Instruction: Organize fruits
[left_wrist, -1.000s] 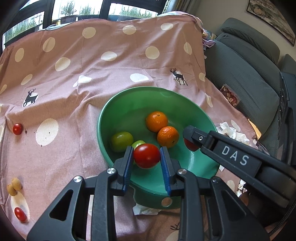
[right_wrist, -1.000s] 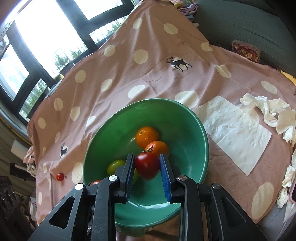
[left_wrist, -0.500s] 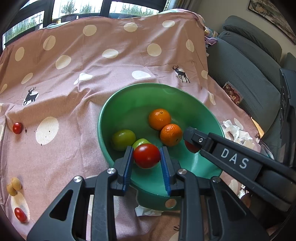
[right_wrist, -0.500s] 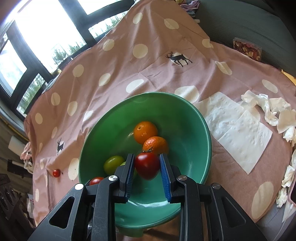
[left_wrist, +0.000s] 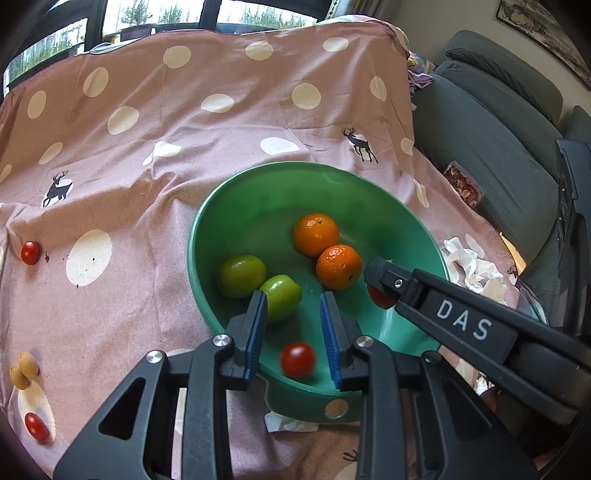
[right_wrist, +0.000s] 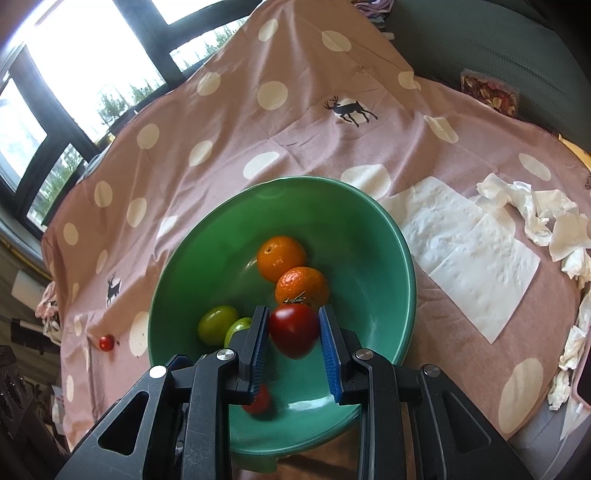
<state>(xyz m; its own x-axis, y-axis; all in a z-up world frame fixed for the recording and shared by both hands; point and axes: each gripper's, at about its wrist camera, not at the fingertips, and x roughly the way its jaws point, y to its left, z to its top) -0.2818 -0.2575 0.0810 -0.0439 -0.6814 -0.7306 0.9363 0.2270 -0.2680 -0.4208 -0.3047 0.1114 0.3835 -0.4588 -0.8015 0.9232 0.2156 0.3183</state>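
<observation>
A green bowl (left_wrist: 258, 206) on the pink dotted cloth holds two oranges (left_wrist: 316, 234), two green fruits (left_wrist: 242, 275) and a small red tomato (left_wrist: 297, 360) that looks blurred, near the bowl's front wall. My left gripper (left_wrist: 293, 306) is open above that tomato, jaws apart and empty. My right gripper (right_wrist: 291, 328) holds a darker red tomato (right_wrist: 293, 328) between its blue pads over the bowl (right_wrist: 369, 236); the pads are slightly apart from the earlier frames. The dropped tomato (right_wrist: 258, 400) shows under the right gripper's left finger.
Loose cherry tomatoes (left_wrist: 29, 253) and two small yellow fruits (left_wrist: 24, 369) lie on the cloth at left. White tissues (right_wrist: 476, 243) lie right of the bowl. A grey sofa (left_wrist: 498, 122) stands at right. Windows run along the back.
My left gripper opened and its red tomato dropped into the bowl. The right gripper's jaws have widened a little around its tomato.
</observation>
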